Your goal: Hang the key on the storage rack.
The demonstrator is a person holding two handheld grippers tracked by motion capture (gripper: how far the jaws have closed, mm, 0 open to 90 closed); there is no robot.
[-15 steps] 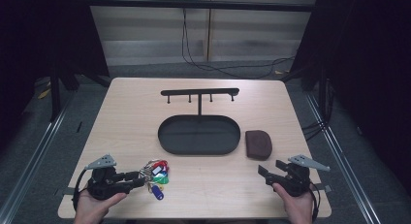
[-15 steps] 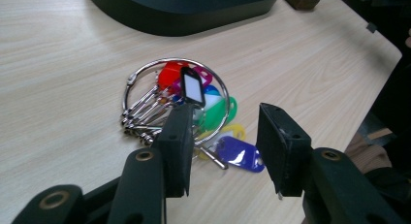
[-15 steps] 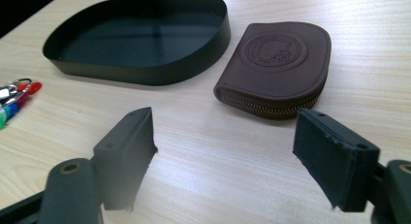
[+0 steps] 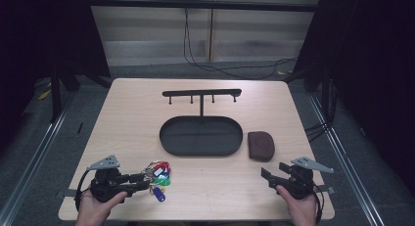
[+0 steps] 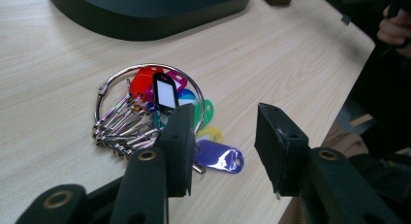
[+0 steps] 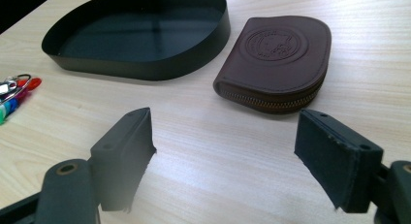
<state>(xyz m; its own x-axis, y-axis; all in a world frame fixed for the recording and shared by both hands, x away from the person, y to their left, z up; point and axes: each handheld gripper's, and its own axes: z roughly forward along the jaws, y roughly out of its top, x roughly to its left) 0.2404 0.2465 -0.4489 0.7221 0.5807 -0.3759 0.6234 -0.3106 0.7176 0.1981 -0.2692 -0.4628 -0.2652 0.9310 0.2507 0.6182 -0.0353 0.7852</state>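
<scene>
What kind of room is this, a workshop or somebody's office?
Probably a lab recording booth, not an office: a bare wooden table ringed by dark curtains, loose cables on the floor, and staged props, a key rack over a black tray and a bunch of key tags.

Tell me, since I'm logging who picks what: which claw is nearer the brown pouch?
Right. The right claw sits open just in front of the brown pouch, not touching; the left claw is across the table at the key ring.
</scene>
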